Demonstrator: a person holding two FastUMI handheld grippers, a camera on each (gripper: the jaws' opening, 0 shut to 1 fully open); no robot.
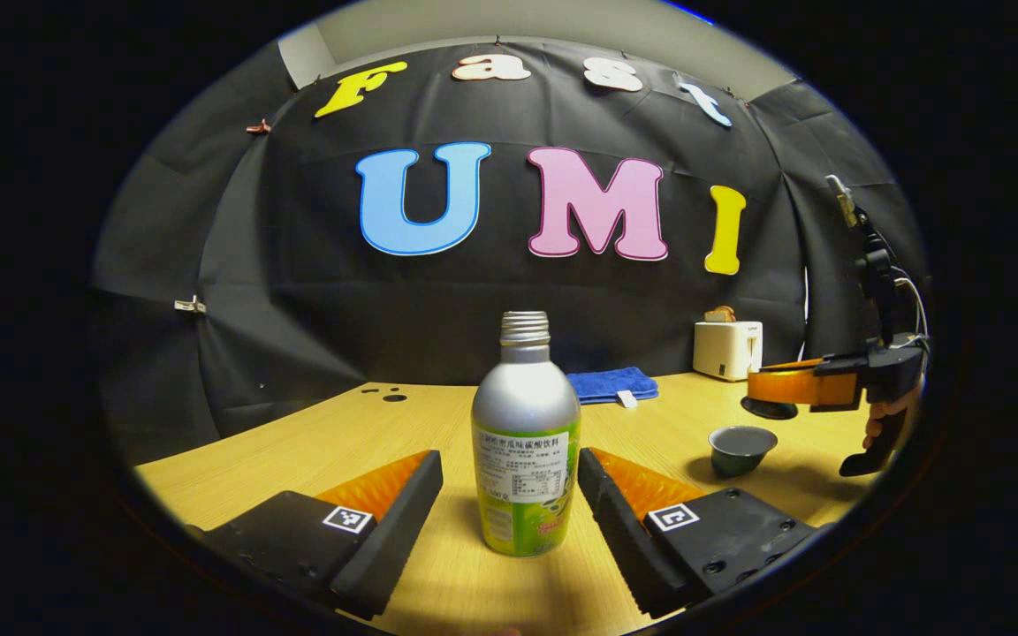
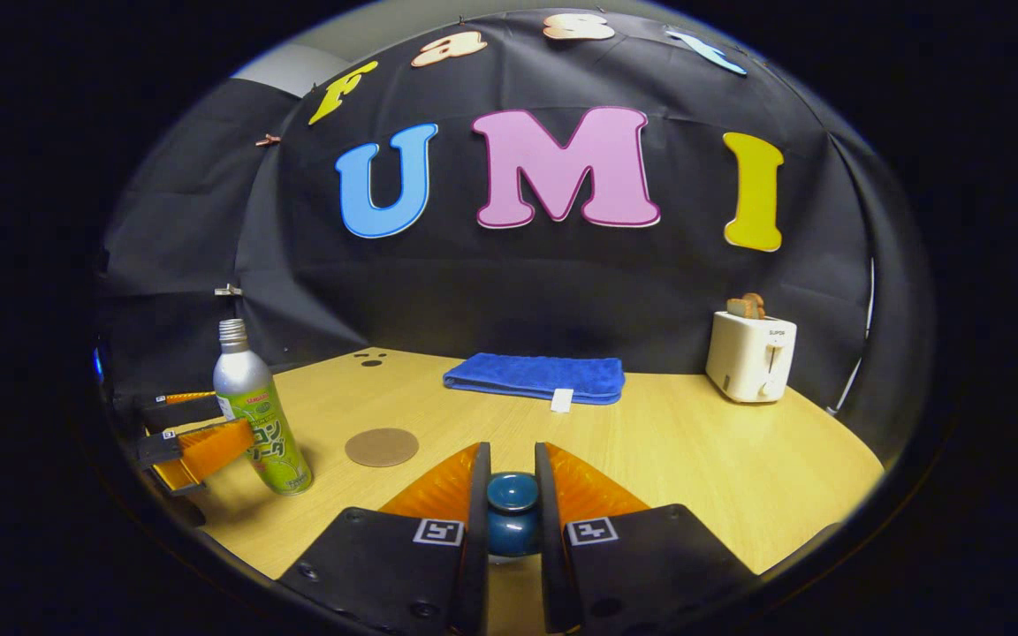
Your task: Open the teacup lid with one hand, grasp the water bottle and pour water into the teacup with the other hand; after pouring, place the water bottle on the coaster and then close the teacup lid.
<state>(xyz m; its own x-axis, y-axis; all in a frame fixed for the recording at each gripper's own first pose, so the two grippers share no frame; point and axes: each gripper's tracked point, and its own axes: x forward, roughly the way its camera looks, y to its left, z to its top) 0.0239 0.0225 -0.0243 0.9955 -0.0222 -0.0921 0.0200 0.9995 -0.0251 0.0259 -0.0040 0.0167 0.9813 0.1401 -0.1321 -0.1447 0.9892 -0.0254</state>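
A silver and green water bottle [image 1: 525, 446] with no cap stands upright on the wooden table [image 1: 368, 433]. My left gripper [image 1: 509, 459] is open, one finger on each side of the bottle with gaps between. At the far right the small dark teacup [image 1: 741, 448] sits uncovered. My right gripper [image 1: 761, 389] hovers just above and behind it with the lid [image 1: 770, 407] in its fingers. In the right gripper view that gripper [image 2: 512, 459] is shut on the blue lid knob [image 2: 512, 495]. The bottle [image 2: 260, 415] and left gripper [image 2: 231, 417] appear at the left, near a round brown coaster [image 2: 382, 447].
A folded blue towel [image 2: 535, 377] lies at the back of the table, and a white toaster [image 2: 751, 356] holding toast stands at the back right. Bare wood [image 2: 695, 450] stretches between the towel and the front edge.
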